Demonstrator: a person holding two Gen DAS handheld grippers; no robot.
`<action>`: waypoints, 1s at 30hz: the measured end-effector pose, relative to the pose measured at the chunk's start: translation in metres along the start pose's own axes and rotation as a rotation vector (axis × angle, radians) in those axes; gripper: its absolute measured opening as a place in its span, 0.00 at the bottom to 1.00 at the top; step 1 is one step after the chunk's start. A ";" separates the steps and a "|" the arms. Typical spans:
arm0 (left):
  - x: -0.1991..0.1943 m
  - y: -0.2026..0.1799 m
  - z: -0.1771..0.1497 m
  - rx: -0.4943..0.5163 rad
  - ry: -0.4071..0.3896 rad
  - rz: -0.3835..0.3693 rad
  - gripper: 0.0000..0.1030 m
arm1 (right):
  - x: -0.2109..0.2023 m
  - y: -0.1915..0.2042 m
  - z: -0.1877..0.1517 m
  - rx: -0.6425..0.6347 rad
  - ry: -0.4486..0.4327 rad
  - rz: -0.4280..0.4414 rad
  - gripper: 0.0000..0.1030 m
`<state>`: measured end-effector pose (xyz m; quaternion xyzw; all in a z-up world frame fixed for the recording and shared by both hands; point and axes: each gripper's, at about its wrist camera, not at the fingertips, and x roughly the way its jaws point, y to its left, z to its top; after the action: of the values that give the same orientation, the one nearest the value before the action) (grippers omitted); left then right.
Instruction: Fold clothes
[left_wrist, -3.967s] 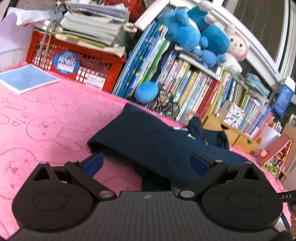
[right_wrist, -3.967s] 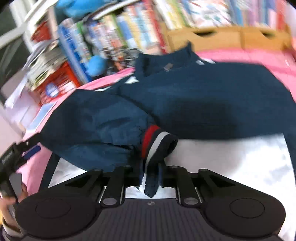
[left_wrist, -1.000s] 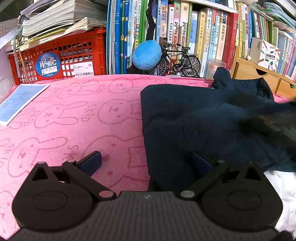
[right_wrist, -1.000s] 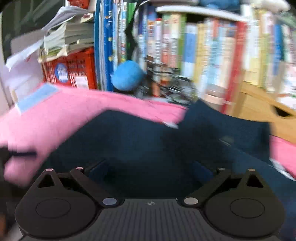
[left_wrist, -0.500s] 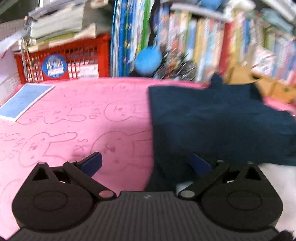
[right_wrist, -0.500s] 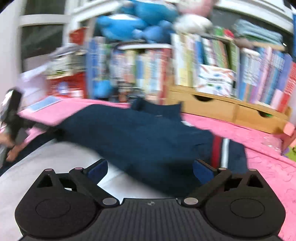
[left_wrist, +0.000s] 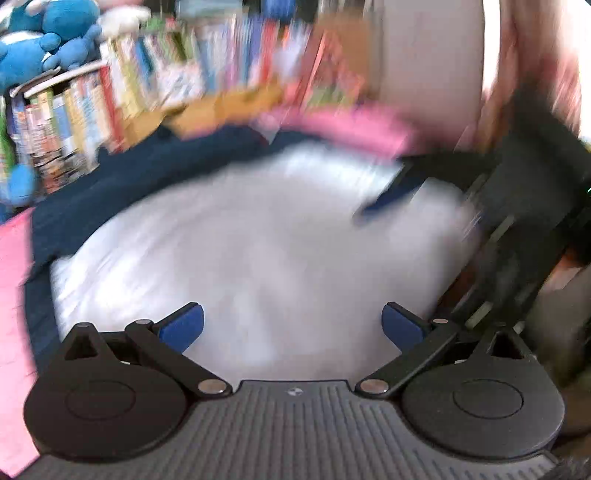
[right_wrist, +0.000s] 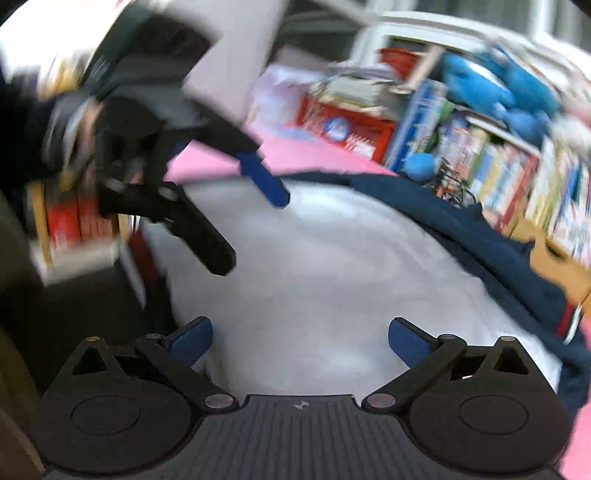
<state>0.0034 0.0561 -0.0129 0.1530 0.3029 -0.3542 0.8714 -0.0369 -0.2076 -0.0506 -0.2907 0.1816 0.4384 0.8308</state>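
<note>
Both the left gripper (left_wrist: 291, 326) and right gripper (right_wrist: 300, 341), jaws spread and empty, hover over the jacket's white lining (right_wrist: 332, 266) at the pink bed's (right_wrist: 218, 158) near edge; its navy shell (right_wrist: 498, 251) lies beyond.

Both views are bright and evenly lit, with soft daylight and no hard shadows. Motion blur smears nearly everything beyond the cameras' own mounts: the bookshelf (left_wrist: 155, 85) streaks diagonally in the left wrist view, and the white lining of the jacket (left_wrist: 258, 251) is washed into a pale, almost featureless patch. In the right wrist view the other hand-held gripper (right_wrist: 207, 192) is smeared and the books (right_wrist: 517, 177) are soft. Fisheye distortion bends the edges, and dark vignetting fills that view's corners. The near fingers (right_wrist: 192, 338) stay sharp.
</note>
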 end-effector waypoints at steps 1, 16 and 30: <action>0.001 0.003 -0.005 -0.001 0.010 0.010 1.00 | -0.003 0.000 -0.009 -0.014 0.012 -0.025 1.00; -0.082 0.005 -0.068 -0.268 0.031 0.363 1.00 | -0.114 -0.030 -0.130 0.270 0.274 -0.573 0.99; -0.008 -0.117 -0.093 0.071 0.096 0.694 1.00 | -0.038 0.110 -0.073 -0.102 0.007 -0.578 1.00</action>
<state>-0.1237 0.0232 -0.0855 0.2938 0.2611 -0.0396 0.9187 -0.1531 -0.2295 -0.1209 -0.3735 0.0720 0.1912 0.9049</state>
